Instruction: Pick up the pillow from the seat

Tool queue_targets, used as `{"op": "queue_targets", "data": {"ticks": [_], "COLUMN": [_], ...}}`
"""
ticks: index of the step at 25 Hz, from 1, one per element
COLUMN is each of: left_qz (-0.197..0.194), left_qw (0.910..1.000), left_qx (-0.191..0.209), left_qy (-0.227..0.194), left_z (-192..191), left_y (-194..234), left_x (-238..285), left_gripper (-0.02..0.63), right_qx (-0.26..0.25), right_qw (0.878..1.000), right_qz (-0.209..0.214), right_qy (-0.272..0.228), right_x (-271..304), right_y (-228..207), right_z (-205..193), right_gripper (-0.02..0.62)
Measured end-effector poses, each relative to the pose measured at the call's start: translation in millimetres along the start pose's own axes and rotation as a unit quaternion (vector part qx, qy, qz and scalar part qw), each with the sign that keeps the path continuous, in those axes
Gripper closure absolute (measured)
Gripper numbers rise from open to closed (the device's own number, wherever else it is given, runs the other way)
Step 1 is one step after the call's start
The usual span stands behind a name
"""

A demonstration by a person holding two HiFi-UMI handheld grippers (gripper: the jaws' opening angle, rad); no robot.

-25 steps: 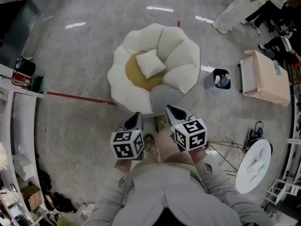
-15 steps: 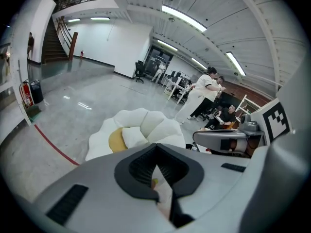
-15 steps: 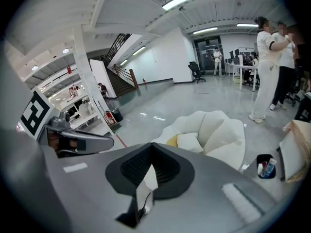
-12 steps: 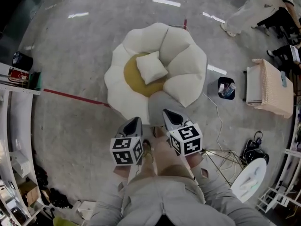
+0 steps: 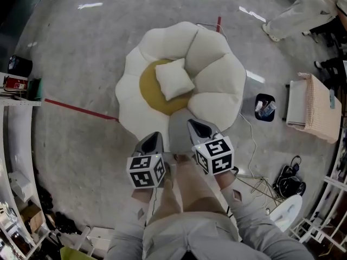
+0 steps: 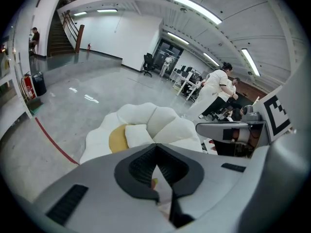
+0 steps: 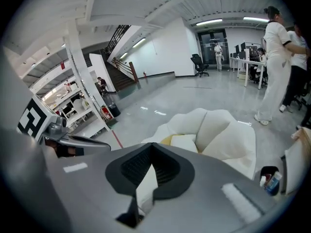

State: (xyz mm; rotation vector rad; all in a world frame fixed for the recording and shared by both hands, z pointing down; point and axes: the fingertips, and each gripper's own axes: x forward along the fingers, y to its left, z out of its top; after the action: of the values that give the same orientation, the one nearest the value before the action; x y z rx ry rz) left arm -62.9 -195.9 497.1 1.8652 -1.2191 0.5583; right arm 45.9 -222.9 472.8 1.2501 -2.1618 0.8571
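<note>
The pillow (image 5: 174, 79) is white and square. It lies on the yellow middle of the round seat (image 5: 217, 56), with its corners turned like a diamond and the seat's puffy white cushions ringed around it.

Both grippers are held side by side over the person's legs (image 5: 184, 186) and point toward the seat. Neither one touches the seat or the pillow.

The left gripper (image 5: 153, 141) has its jaws together with nothing between them. In its own view the tips meet at a point (image 6: 155, 152). The pillow (image 6: 138, 134) sits ahead of those tips, a little to their left and well apart from them.

The right gripper (image 5: 198, 128) is also closed and empty, and its tips meet in its own view (image 7: 151, 149). From there the pillow (image 7: 187, 142) lies ahead and off to the right, resting against the seat's back cushions. This gripper reaches slightly further forward than the left one, and its tip is over the near edge of the seat.

Each gripper shows at the edge of the other's view, with its marker cube beside it.

On the floor (image 5: 81, 53) a red line (image 5: 81, 110) runs out to the left of the left gripper. To the right of the right gripper stands a small black bin (image 5: 265, 107) holding bottles. Beyond the bin is a beige woven box (image 5: 317, 107). People in white stand farther off on that side.
</note>
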Motion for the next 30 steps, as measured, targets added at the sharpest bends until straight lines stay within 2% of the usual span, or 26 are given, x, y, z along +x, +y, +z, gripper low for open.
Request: {"op": "queue_targets", "data": {"ticks": [19, 30], "left_qz": [0.021, 0.024], "left_qw": [0.9984, 0.9965], "left_qx": [-0.024, -0.046], "left_qy": [0.046, 0.066], "left_z": [-2, -23], "left_y": [30, 47], "left_x": [115, 195], "left_gripper": [0.601, 0.601], "right_qx": [-0.001, -0.016], "right_qw": [0.998, 0.993], "right_qz": [-0.015, -0.024], "right_qy": [0.063, 0.113], "right_x": [129, 238], "right_y": [-104, -173], "right_z": [-16, -56], "right_gripper": [0.595, 0.595]}}
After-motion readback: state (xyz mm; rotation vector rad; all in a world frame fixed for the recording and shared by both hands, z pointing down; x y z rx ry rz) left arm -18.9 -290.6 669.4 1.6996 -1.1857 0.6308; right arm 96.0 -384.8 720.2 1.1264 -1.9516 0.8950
